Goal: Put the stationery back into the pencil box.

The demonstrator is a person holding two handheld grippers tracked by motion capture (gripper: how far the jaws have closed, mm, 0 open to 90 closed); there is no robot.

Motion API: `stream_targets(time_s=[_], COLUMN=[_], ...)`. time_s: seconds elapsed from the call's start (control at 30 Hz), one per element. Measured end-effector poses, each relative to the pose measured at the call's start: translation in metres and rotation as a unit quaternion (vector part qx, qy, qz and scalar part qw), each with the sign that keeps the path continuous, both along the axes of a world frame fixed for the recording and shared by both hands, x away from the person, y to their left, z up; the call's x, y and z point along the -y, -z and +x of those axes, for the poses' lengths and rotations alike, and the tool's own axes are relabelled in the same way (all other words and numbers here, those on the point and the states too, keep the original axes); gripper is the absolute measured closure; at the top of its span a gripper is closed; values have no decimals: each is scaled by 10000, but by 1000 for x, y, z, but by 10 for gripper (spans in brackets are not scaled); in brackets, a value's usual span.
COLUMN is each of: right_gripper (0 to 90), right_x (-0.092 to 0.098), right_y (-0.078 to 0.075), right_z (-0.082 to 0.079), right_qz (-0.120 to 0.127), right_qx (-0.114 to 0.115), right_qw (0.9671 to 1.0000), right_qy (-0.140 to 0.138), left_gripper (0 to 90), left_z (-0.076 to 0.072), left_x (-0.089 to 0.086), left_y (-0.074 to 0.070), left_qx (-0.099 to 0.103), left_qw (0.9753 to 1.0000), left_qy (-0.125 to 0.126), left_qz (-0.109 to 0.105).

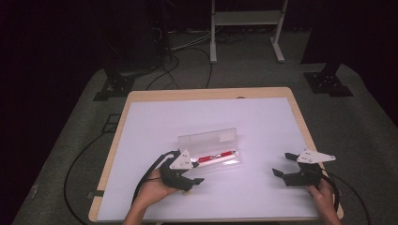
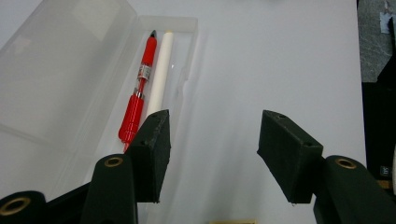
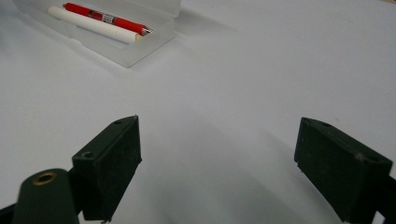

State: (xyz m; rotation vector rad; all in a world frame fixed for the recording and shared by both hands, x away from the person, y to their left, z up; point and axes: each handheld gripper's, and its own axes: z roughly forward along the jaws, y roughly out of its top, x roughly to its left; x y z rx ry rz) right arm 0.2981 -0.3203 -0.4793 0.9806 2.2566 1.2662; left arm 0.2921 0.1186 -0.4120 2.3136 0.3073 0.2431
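A clear plastic pencil case (image 1: 209, 140) lies open in the middle of the white table sheet, its lid (image 2: 60, 60) folded back. Inside its tray rest a red pen (image 2: 140, 88) and a white pen (image 2: 159, 74), side by side. My left gripper (image 1: 196, 171) is open at the case's near left end, with one jaw over the tray's corner and nothing between its jaws (image 2: 215, 126). My right gripper (image 1: 280, 163) stands open over bare sheet to the right of the case, also holding nothing (image 3: 219, 126). The right gripper view shows the case (image 3: 140, 51) and both pens far off at upper left.
The white sheet (image 1: 263, 122) covers a wooden table (image 1: 206, 93). Cables trail from both grippers off the table's near edge. Beyond the table stand a white metal frame (image 1: 246, 28) and dark stand bases on grey floor with loose cables.
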Motion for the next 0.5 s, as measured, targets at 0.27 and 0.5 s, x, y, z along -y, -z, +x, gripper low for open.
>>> stream_targets(time_s=[0.27,0.5], right_gripper=[138,138], right_x=[0,0], right_y=[0,0], right_z=[0,0], right_qz=[8,5], right_qx=[-14,-10], right_qw=[10000,10000], right_qy=[13,11], left_gripper=[430,423], left_z=[-7,-11], left_x=[-6,-12], left_y=[2,6], left_qx=[-20,-58], left_qw=[10000,9999], left_qy=[-31,-68], left_qz=[31,129])
